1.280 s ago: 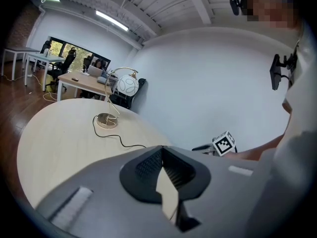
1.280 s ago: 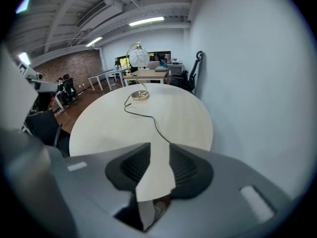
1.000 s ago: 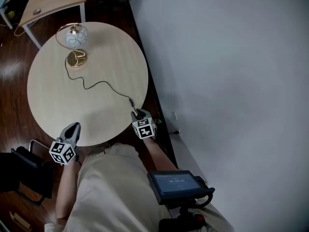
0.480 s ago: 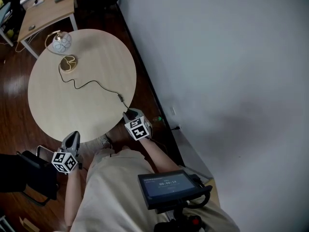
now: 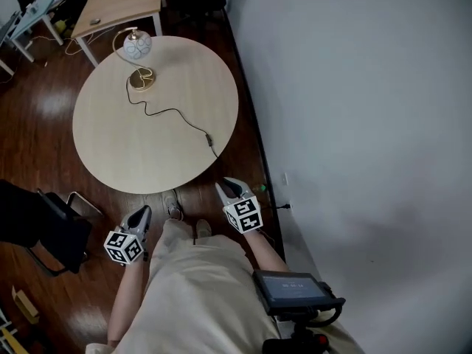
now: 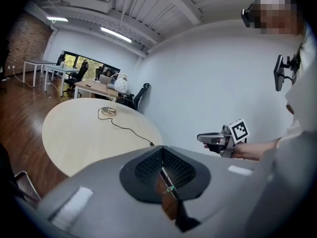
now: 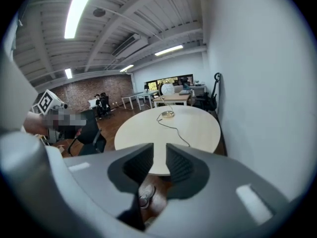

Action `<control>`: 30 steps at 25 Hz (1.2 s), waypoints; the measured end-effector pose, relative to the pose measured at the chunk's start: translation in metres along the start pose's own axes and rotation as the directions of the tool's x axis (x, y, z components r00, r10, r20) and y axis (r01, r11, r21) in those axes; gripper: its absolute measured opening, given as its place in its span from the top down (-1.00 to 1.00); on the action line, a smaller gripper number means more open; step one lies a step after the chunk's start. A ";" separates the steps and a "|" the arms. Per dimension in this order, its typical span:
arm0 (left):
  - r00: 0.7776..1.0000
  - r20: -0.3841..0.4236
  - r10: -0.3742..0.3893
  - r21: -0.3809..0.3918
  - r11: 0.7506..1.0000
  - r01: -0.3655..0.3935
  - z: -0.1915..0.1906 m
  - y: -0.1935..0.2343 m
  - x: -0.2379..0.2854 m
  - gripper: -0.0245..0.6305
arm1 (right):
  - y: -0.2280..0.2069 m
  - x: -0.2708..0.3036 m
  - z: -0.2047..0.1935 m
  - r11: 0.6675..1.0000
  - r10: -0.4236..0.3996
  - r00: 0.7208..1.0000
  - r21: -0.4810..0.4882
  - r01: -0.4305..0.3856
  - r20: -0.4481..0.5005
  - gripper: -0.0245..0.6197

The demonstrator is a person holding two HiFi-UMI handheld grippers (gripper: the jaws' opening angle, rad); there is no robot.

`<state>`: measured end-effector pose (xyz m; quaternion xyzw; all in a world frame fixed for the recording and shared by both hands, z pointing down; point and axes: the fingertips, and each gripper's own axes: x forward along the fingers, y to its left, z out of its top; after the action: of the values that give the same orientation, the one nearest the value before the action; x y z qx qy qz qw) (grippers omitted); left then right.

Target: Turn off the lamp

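The lamp (image 5: 137,45) has a white globe on a gold hoop and a gold base (image 5: 141,80), and it stands at the far side of the round wooden table (image 5: 118,146). Its black cord (image 5: 173,112) snakes across to the near right edge and ends there (image 5: 211,141). My right gripper (image 5: 227,186) hangs off the table's near edge, over the floor. Its jaws are closing, with a gap and nothing between them (image 7: 159,152). My left gripper (image 5: 142,212) is lower left, beside my leg, its pads together and empty (image 6: 162,155). The lamp (image 6: 120,85) (image 7: 167,89) is far from both.
A white wall (image 5: 354,124) runs close along the table's right side. A black chair (image 5: 37,231) stands at the left on the dark wood floor. A wooden desk (image 5: 118,6) lies beyond the table. A small screen (image 5: 291,290) hangs at my chest.
Both grippers have drawn back from the table's near edge towards my body. The right one has left the cord's end, and its jaws have narrowed. The whole table now sits farther off.
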<state>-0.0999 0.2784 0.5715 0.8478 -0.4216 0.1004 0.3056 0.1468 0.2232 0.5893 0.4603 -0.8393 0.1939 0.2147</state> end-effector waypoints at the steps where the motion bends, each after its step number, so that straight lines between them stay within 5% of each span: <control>1: 1.000 0.001 0.009 -0.005 1.000 -0.009 -0.006 -0.003 -0.004 0.92 | 0.003 -0.008 -0.002 1.000 0.014 1.000 0.003 -0.014 0.012 0.68; 9: 0.998 0.018 0.054 -0.027 0.998 -0.054 -0.029 -0.012 -0.023 0.92 | 0.007 -0.045 -0.013 0.998 0.051 0.995 0.043 -0.055 0.088 0.70; 18: 1.000 0.012 0.001 0.006 1.000 -0.001 -0.013 -0.016 -0.014 0.92 | -0.002 -0.068 -0.016 0.995 -0.065 0.989 0.088 0.053 0.135 0.90; 30: 1.000 0.004 -0.021 0.024 0.999 0.021 -0.009 -0.016 -0.011 0.92 | 0.010 -0.064 -0.011 0.994 -0.089 0.983 0.084 0.076 0.160 0.91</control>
<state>-0.0934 0.2987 0.5671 0.8561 -0.4120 0.1005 0.2954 0.1712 0.2788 0.5627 0.5170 -0.8261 0.1788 0.1352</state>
